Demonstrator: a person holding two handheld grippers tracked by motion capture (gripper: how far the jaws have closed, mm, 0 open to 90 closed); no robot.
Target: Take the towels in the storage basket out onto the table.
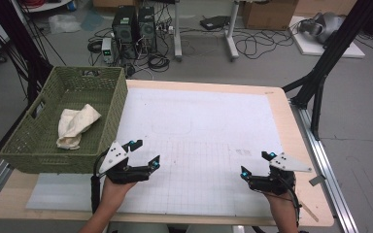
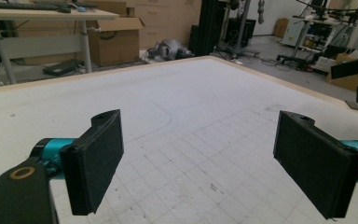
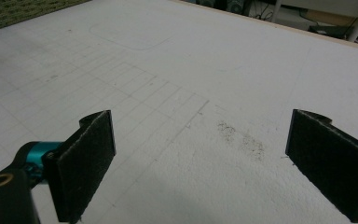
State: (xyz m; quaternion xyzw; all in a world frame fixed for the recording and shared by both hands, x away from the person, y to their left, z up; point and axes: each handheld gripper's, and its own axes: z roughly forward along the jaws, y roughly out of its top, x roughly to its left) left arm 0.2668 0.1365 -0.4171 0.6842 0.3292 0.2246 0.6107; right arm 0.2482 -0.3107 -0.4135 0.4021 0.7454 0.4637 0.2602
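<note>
My left gripper (image 1: 145,153) hovers low over the white gridded mat (image 1: 199,126), just right of the green woven basket (image 1: 104,145), held by a hand that comes in from the bottom. Its jaws stand wide apart with nothing between them (image 2: 205,163). My right gripper (image 1: 256,164) sits near the mat's front right, also open and empty (image 3: 205,163). A crumpled cream cloth (image 1: 75,126) lies inside the basket, away from both grippers.
The basket takes up the table's left side, and its corner (image 3: 9,11) shows in the right gripper view. The wooden table edge (image 1: 301,145) runs along the right. On the floor beyond the table are computer towers (image 1: 133,24), cables and cardboard boxes (image 1: 267,12).
</note>
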